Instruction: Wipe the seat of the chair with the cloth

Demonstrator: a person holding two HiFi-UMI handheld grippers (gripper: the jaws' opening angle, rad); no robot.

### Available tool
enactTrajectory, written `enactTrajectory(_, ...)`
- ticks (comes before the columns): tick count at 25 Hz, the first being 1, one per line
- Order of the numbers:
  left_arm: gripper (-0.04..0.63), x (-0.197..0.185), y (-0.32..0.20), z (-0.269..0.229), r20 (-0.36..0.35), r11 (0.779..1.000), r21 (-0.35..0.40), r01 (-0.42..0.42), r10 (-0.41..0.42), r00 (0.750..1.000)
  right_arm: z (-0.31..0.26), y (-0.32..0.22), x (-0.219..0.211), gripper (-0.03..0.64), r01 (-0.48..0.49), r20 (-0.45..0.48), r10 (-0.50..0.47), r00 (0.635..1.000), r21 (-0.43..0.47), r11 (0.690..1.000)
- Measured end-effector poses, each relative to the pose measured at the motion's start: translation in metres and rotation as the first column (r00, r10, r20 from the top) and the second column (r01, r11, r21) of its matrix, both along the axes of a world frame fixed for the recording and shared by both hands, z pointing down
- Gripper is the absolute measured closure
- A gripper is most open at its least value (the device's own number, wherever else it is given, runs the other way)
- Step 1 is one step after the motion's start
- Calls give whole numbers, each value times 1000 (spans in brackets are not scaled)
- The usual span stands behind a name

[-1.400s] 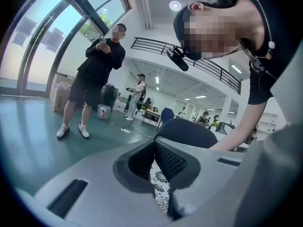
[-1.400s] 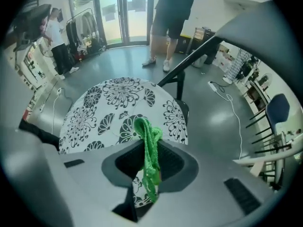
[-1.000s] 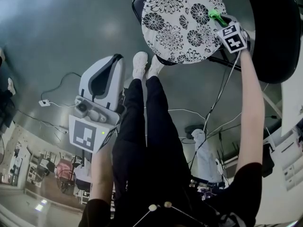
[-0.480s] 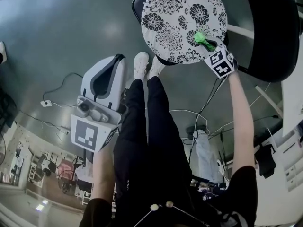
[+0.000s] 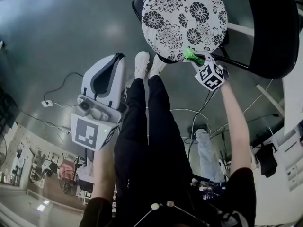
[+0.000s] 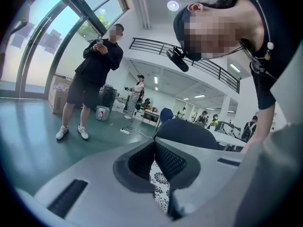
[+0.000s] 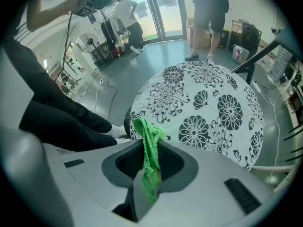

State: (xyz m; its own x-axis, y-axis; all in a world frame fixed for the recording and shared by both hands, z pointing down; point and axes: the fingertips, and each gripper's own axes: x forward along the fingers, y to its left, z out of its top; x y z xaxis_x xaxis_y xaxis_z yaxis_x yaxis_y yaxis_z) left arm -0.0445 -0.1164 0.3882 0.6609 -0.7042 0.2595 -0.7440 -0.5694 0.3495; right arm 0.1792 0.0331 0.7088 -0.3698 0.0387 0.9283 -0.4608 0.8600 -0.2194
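The chair's round seat cushion (image 5: pixel 182 18), white with black flowers, lies at the top of the head view and fills the right gripper view (image 7: pixel 203 103). My right gripper (image 5: pixel 199 59) sits at the cushion's near rim, shut on a green cloth (image 5: pixel 192 55) that bunches between its jaws (image 7: pixel 147 160). The cloth's tip touches the rim of the cushion. My left gripper (image 5: pixel 102 86) hangs low beside the person's left leg, far from the chair, its jaws shut with nothing between them (image 6: pixel 152 162).
The chair's black backrest (image 5: pixel 272 32) rises right of the seat. The person's legs and white shoes (image 5: pixel 146 65) stand just before the chair. Cables (image 5: pixel 203 122) trail over the grey floor. A bystander (image 6: pixel 90 79) stands some way off.
My right gripper has drawn the cloth across the cushion from its far right side toward the near rim. The left gripper has stayed put.
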Motion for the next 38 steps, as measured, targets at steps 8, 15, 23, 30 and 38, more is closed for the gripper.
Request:
enactTrajectory(8, 589, 4, 6, -19, -6, 999, 29, -27, 27, 1000, -25, 14, -27, 532, -22, 58, 20, 998, 25, 999)
enactTrajectory(15, 589, 8, 11, -84, 24, 995, 86, -53, 51, 998, -168, -43, -57, 532, -417, 304, 340, 890, 238, 877)
enactTrajectory(23, 589, 49, 41, -193, 52, 950, 182, -253, 247, 968, -408, -76, -82, 532, -775, 650, 448, 614, 389, 498)
enactTrajectory(30, 589, 76, 77, -278, 48, 901, 249, -356, 356, 933, -567, -36, -64, 534, -851, 752, 401, 524, 485, 201)
enactTrajectory(38, 589, 92, 105, -358, 22, 868, 325, -375, 390, 921, -688, 13, -46, 535, -836, 785, 337, 520, 548, 12)
